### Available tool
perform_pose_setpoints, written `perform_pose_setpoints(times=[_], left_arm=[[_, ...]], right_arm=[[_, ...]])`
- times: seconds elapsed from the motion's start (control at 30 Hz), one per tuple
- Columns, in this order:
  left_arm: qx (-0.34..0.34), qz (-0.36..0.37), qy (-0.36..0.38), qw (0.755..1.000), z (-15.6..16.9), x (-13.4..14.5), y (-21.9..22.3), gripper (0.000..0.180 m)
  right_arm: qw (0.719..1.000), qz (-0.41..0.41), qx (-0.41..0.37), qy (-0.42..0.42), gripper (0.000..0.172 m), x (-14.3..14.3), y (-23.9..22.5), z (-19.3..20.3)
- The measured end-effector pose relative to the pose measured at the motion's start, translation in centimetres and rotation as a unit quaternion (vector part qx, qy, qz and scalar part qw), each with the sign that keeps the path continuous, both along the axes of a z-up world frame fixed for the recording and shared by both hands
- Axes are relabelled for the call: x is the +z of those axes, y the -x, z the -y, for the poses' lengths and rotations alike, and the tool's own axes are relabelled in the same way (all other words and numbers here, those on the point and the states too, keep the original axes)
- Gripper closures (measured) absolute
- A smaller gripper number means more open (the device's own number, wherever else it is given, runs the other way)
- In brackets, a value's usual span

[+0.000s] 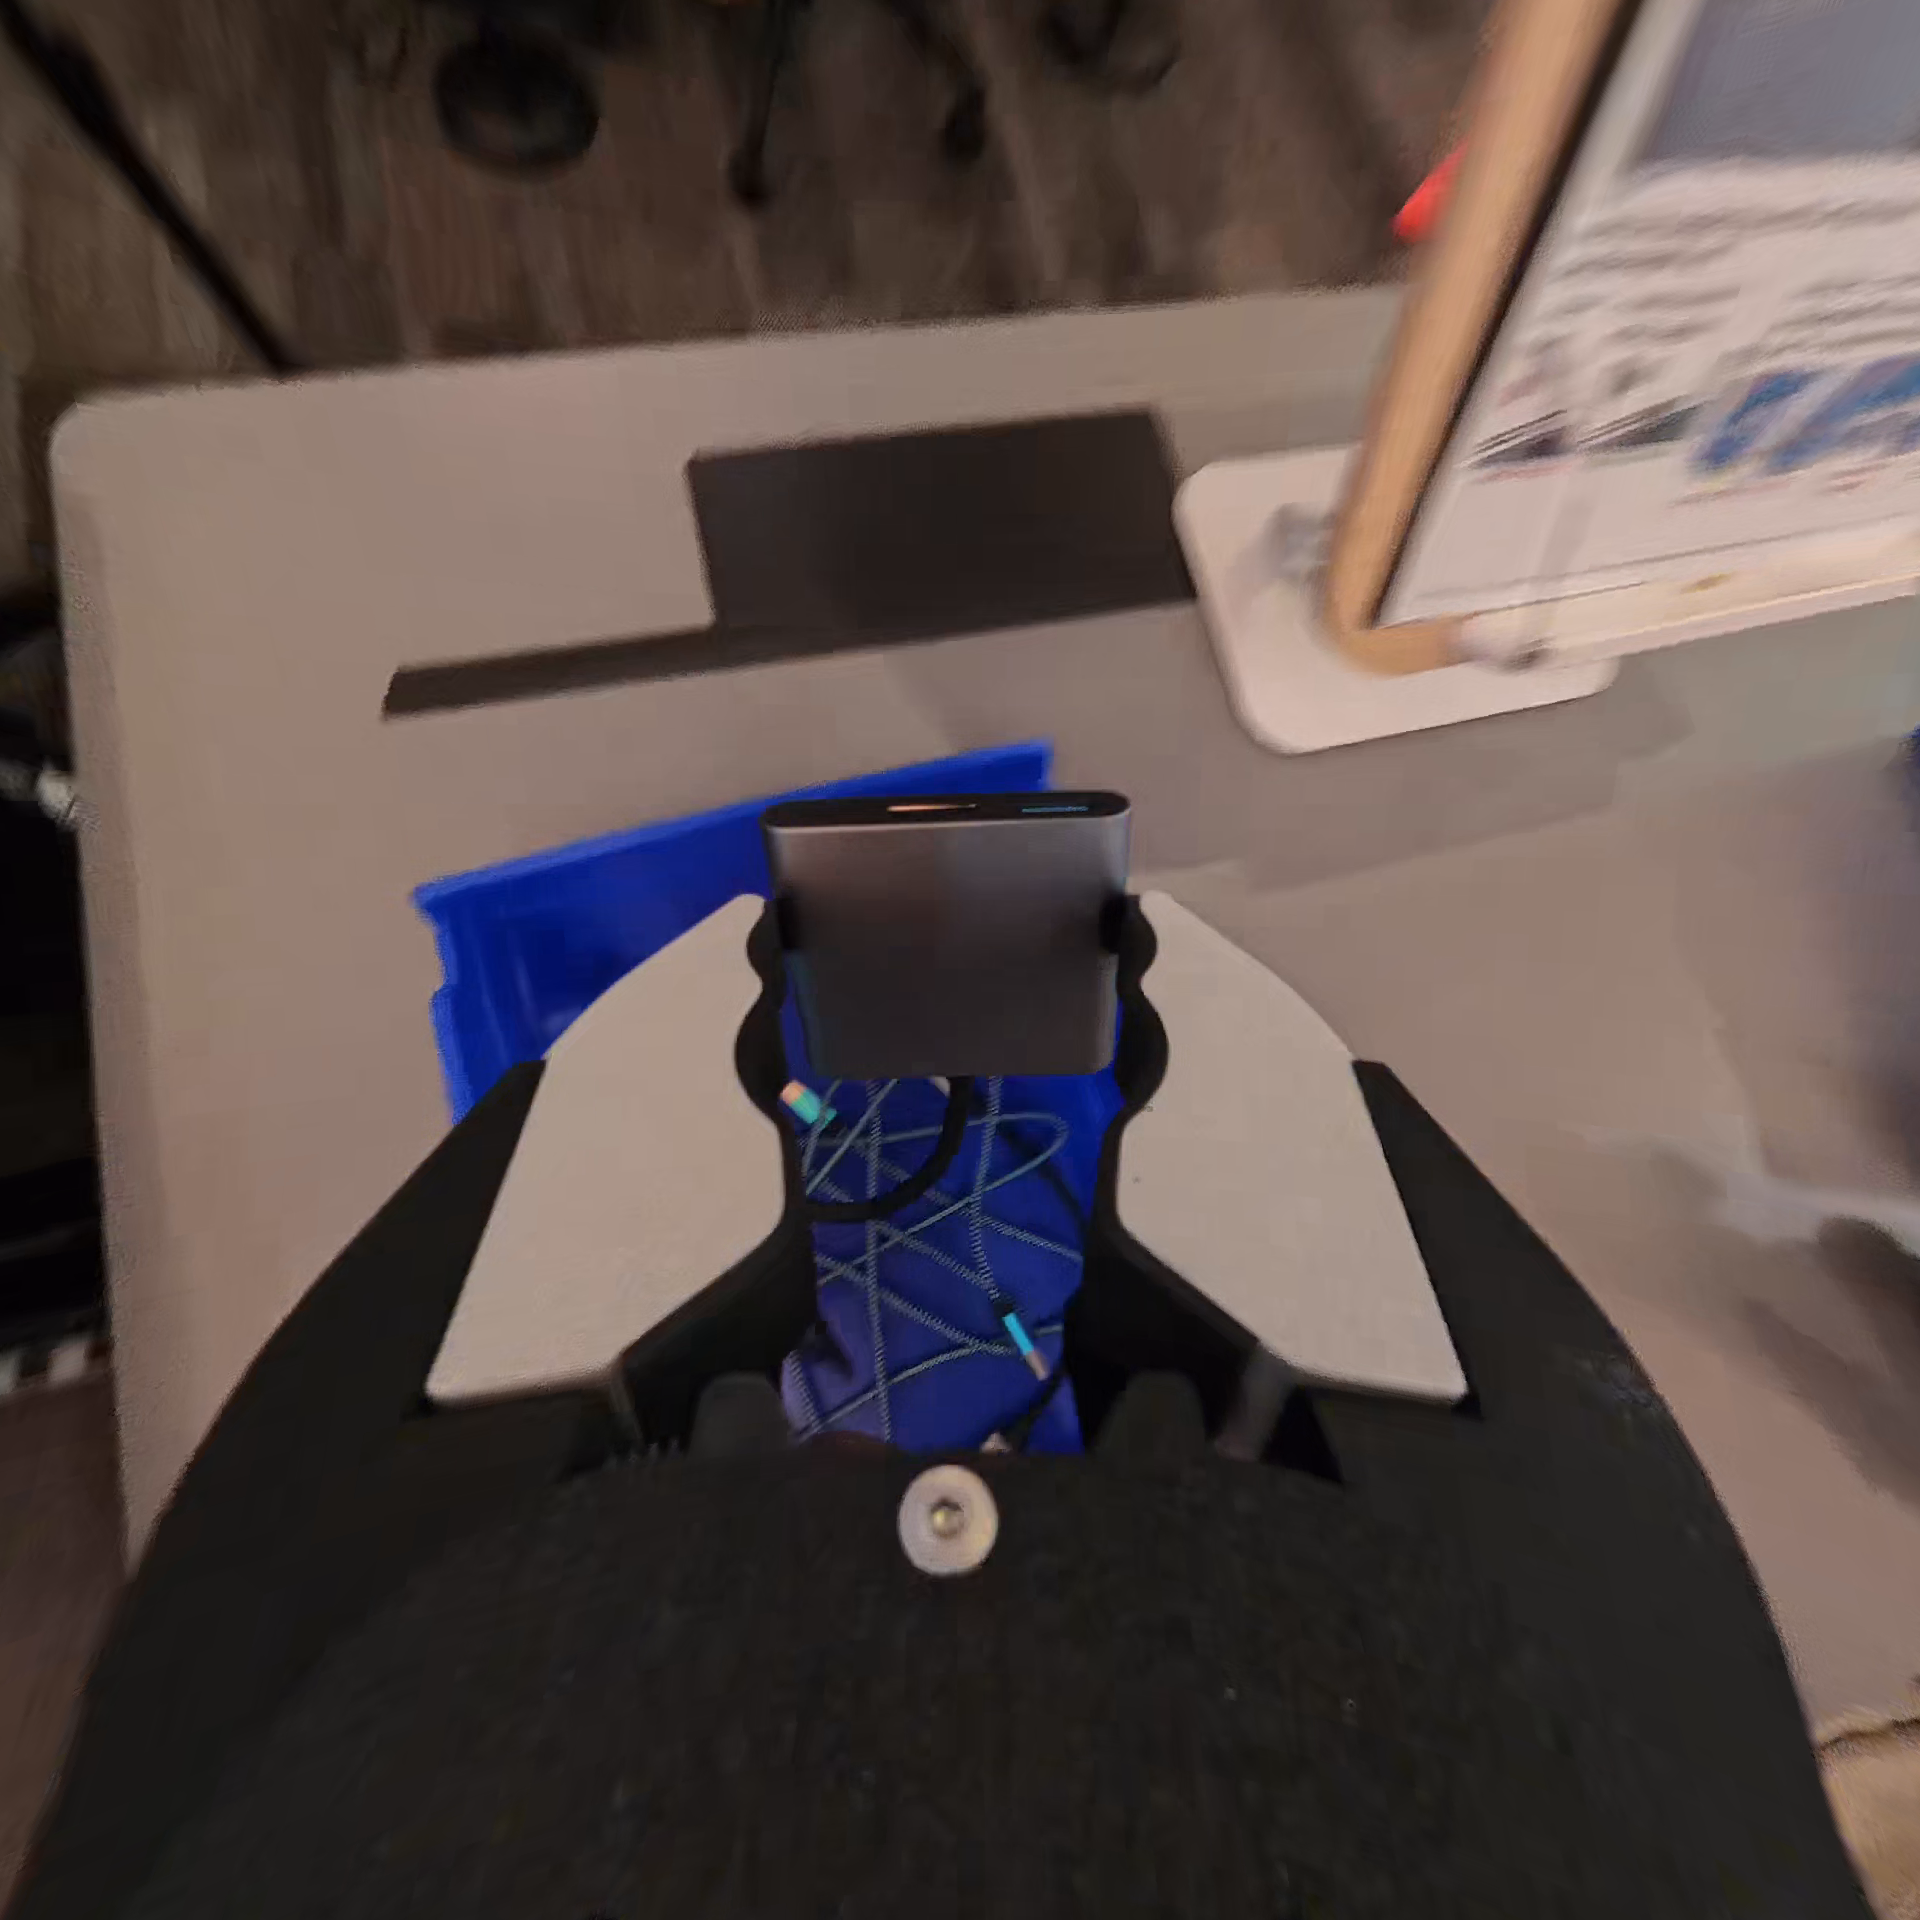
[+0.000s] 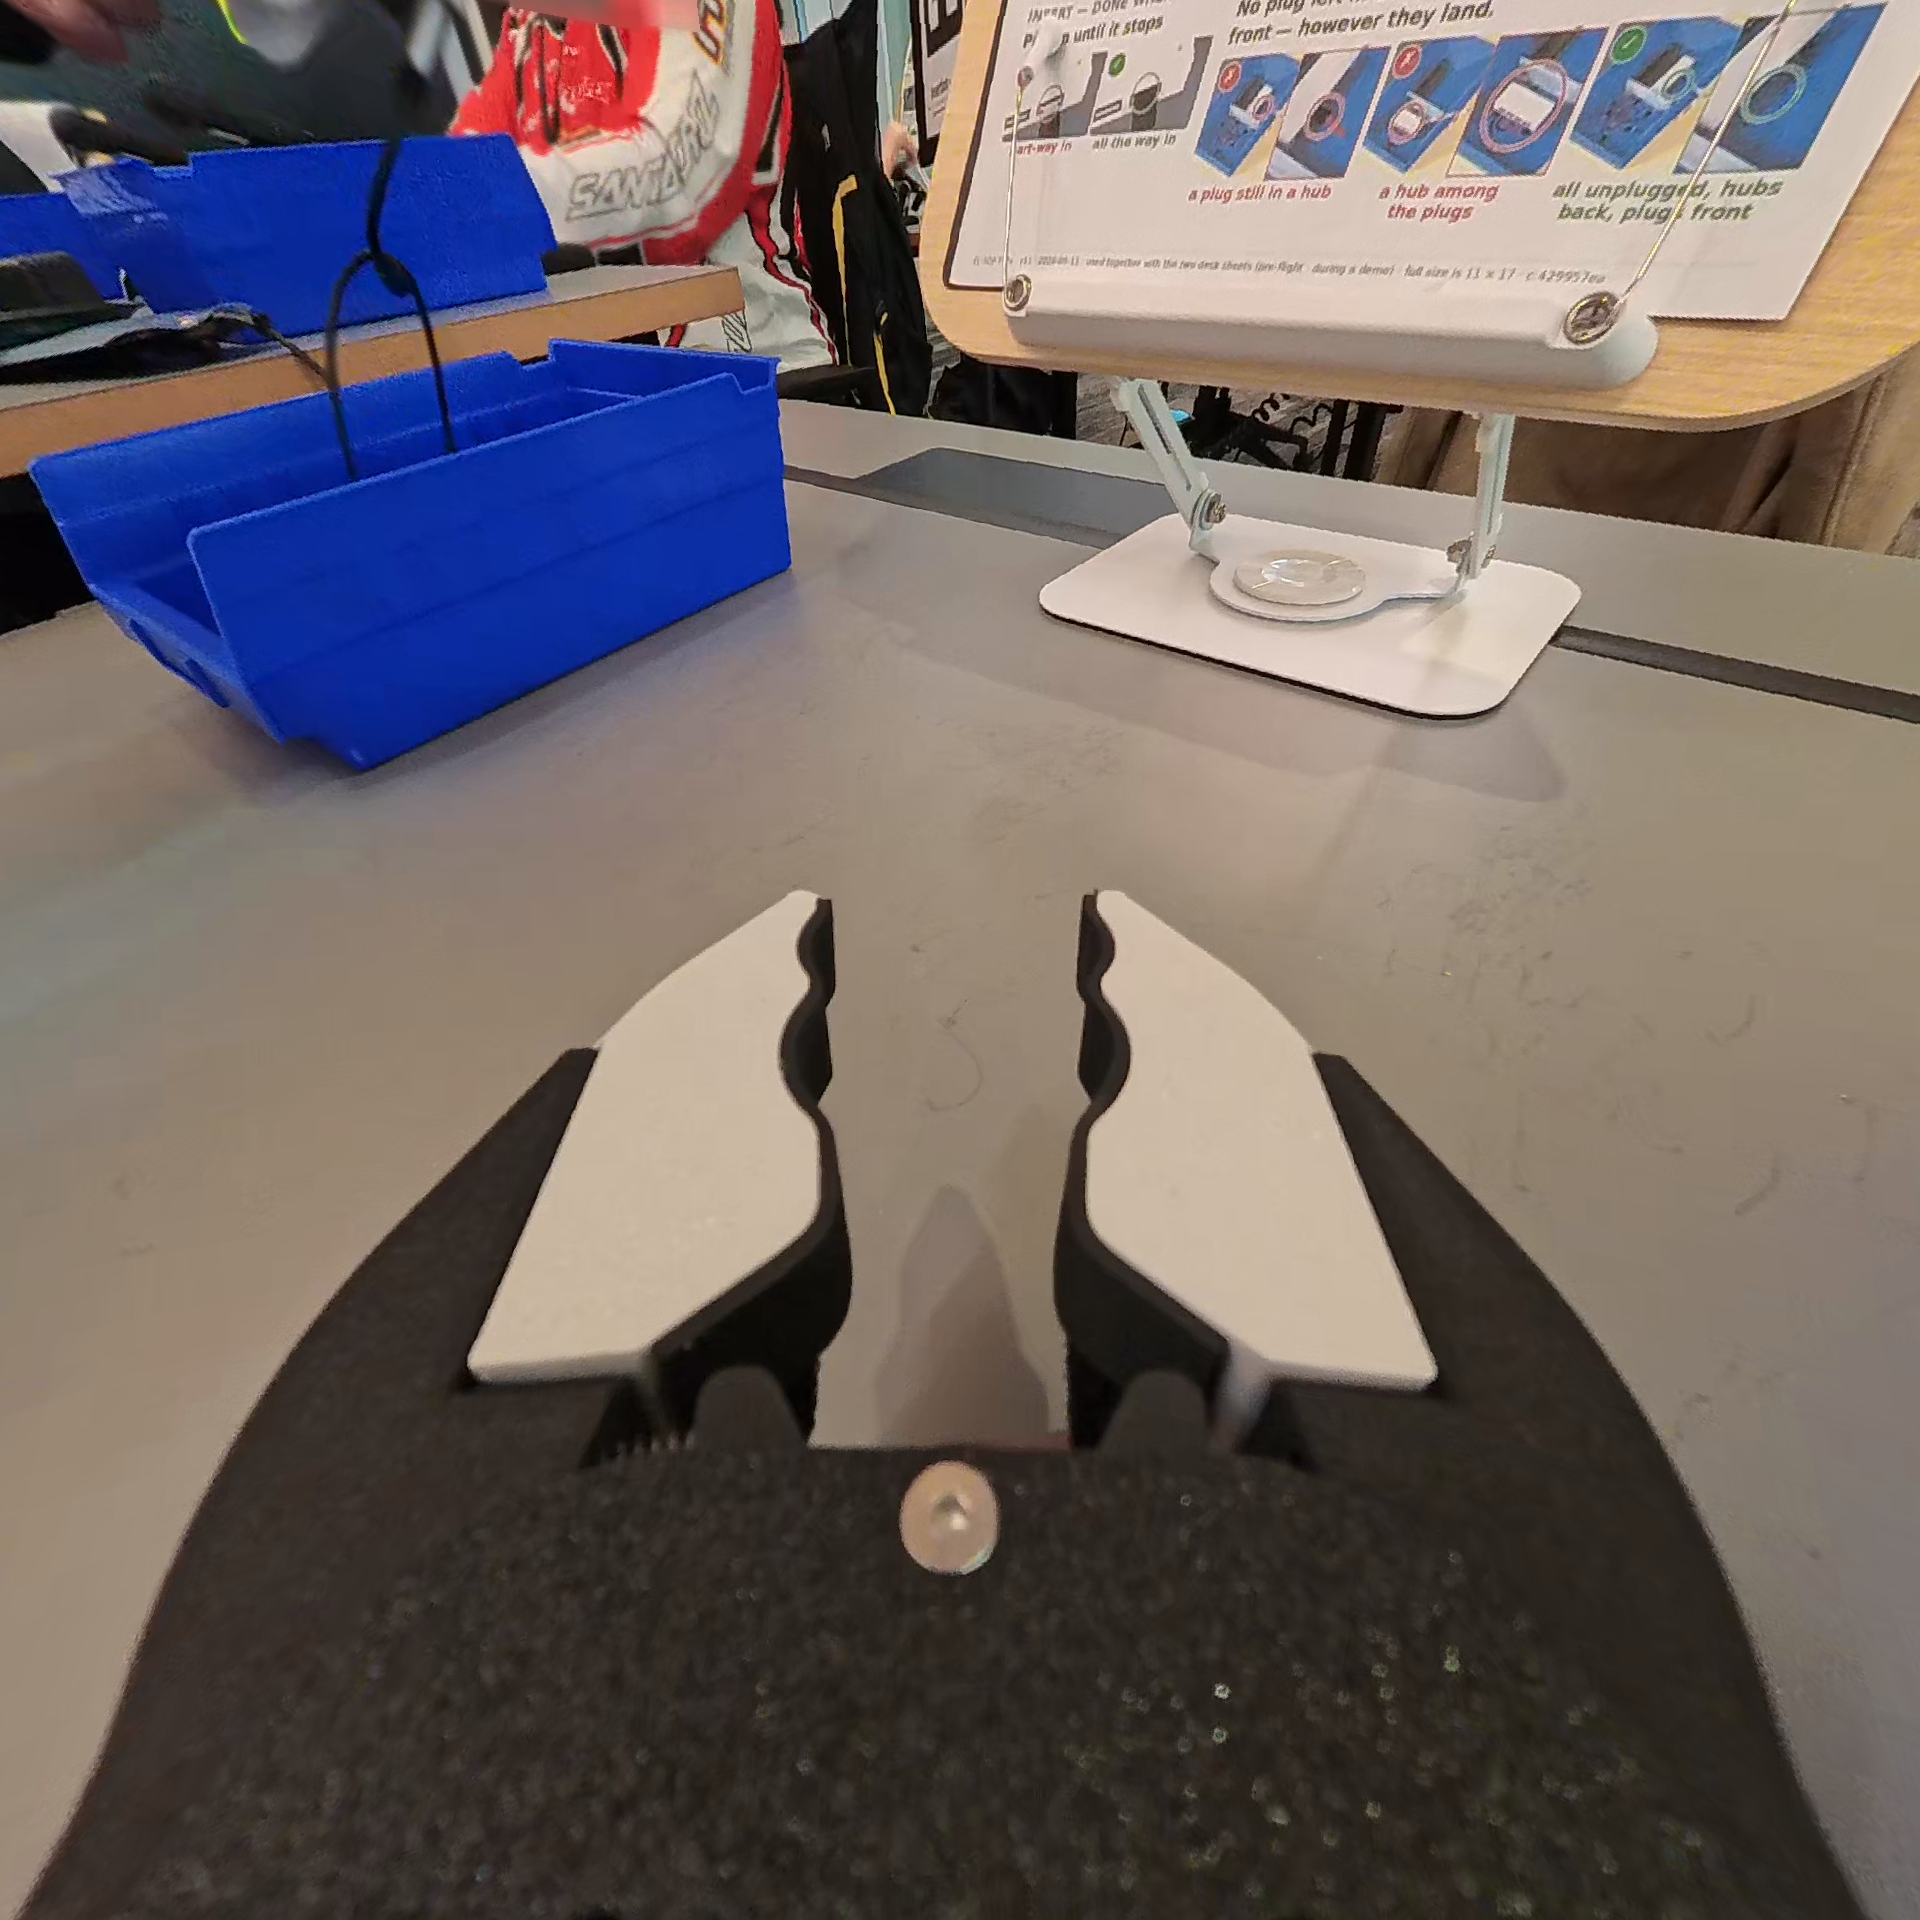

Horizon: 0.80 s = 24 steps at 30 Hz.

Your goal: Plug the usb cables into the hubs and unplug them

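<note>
My left gripper (image 1: 948,925) is shut on a flat grey USB hub (image 1: 948,935) and holds it above the blue bin (image 1: 582,914). Both pads press on the hub's sides. The hub's port edge points away from me. Braided blue-grey cables (image 1: 914,1247) with light-blue plugs lie in the bin below the hub. My right gripper (image 2: 956,935) is open and empty, low over the grey table (image 2: 1143,883). In the right wrist view the blue bin (image 2: 468,582) stands at the far left, and a thin black cable (image 2: 343,353) rises out of it.
A white stand base (image 2: 1320,613) carries a tilted wooden board with an instruction sheet (image 2: 1455,156) at the back right. A dark slot (image 1: 935,520) runs across the table's far side. Another blue bin (image 2: 312,218) sits on a table behind. A person in a red and white jacket (image 2: 644,135) stands beyond.
</note>
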State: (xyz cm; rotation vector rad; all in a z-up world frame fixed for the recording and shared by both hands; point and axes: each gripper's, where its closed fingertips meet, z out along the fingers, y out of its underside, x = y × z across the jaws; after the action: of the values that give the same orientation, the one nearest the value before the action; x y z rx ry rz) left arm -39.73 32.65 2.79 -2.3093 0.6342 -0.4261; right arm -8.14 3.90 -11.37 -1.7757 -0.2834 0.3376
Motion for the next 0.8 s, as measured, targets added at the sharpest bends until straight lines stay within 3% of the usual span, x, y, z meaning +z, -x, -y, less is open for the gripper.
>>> perform_pose_setpoints(times=[0.17,0.33,0.5,0.67,0.8], left_arm=[[-0.060,0.064,-0.087,0.992,2.5,5.6,-3.3,0.119],[-0.128,0.025,-0.158,0.979,5.4,5.2,-7.2,0.119],[-0.258,-0.062,-0.153,0.952,10.8,-1.1,-12.9,0.119],[-0.394,-0.168,-0.089,0.899,16.7,-10.0,-16.9,0.119],[-0.467,-0.209,-0.054,0.858,20.7,-14.5,-19.0,0.119]], right_arm=[[1.000,0.001,0.000,0.000,0.127,0.0,0.0,0.0],[1.000,0.008,0.002,-0.003,0.127,0.0,0.2,0.0],[1.000,0.008,0.004,-0.004,0.126,0.1,0.2,0.1],[1.000,0.008,0.004,-0.004,0.126,0.1,0.2,0.1],[1.000,0.006,0.004,-0.004,0.126,0.1,0.2,0.1]])
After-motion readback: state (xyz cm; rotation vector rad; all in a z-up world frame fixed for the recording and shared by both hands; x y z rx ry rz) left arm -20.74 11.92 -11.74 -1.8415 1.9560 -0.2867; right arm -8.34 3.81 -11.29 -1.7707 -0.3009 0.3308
